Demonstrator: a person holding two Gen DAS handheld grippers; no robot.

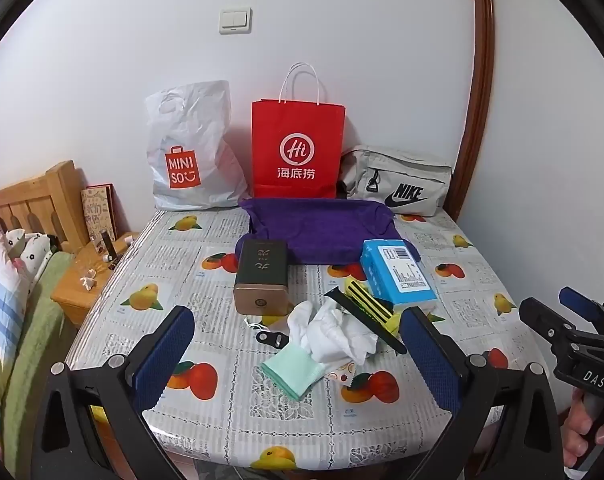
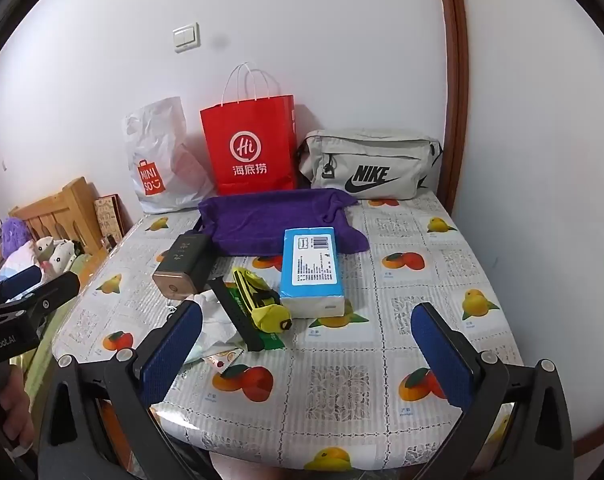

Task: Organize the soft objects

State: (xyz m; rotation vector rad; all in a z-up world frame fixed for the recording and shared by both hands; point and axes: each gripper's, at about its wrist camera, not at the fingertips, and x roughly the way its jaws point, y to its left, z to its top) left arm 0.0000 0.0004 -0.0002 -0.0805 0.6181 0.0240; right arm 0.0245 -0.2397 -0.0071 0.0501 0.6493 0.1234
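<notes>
Purple towel (image 1: pixel 322 228), fruit-print tablecloth (image 1: pixel 229 400), red bag (image 1: pixel 297 148)

Worktop (image 1: pixel 205 412) under fruit-print cloth, bearing purple towel (image 1: pixel 322 228), blue tissue pack (image 1: pixel 398 272), dark rectangular tin (image 1: pixel 261 280), white crumpled cloths (image 1: pixel 334 332).

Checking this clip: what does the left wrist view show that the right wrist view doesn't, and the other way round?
Only the left wrist view: the mint green glove beside the white cloth pile, and a small black tag on the table.

Only the right wrist view: the yellow pouch in full, its closed end facing the camera.

Both: the purple towel, blue tissue pack, dark tin, red paper bag, grey Nike bag, white Miniso bag and fruit-print tablecloth. Each gripper's jaws stand open and empty.
</notes>
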